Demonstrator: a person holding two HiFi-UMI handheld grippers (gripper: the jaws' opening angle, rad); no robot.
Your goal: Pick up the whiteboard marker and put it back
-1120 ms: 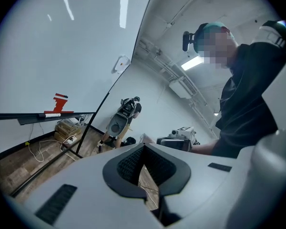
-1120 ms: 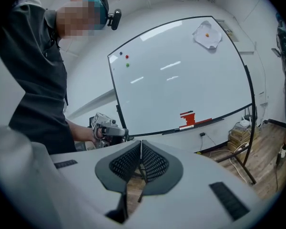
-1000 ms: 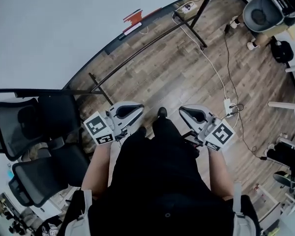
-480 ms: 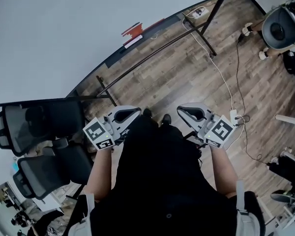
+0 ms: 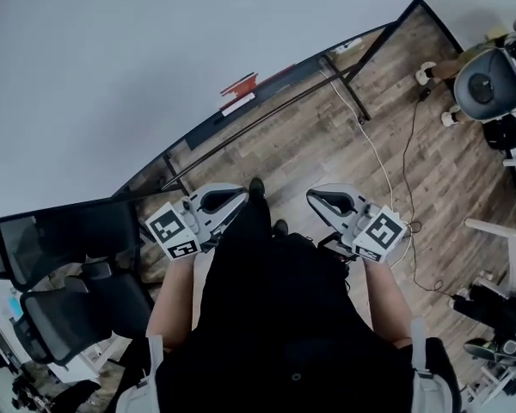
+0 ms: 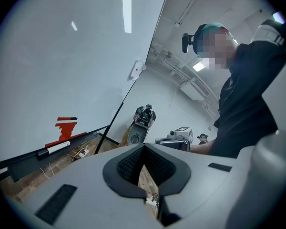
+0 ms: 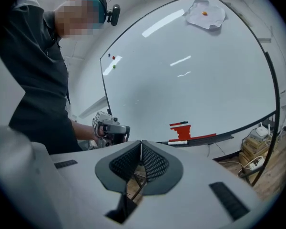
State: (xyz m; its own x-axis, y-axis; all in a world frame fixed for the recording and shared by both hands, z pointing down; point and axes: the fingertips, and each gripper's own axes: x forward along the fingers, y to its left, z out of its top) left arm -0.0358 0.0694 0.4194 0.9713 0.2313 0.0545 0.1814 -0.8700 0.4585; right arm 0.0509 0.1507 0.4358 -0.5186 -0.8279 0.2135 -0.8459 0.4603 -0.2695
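Whiteboard (image 5: 112, 50) nearer than before, whiteboard marker (image 6: 54, 149) lying on tray (image 6: 24, 166)

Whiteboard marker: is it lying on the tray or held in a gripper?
On the tray. The whiteboard marker lies flat there; the left gripper and right gripper are shut, empty.

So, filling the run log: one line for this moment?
left hand-held gripper: shut, empty | right hand-held gripper: shut, empty | white black-capped marker: on dark whiteboard ledge
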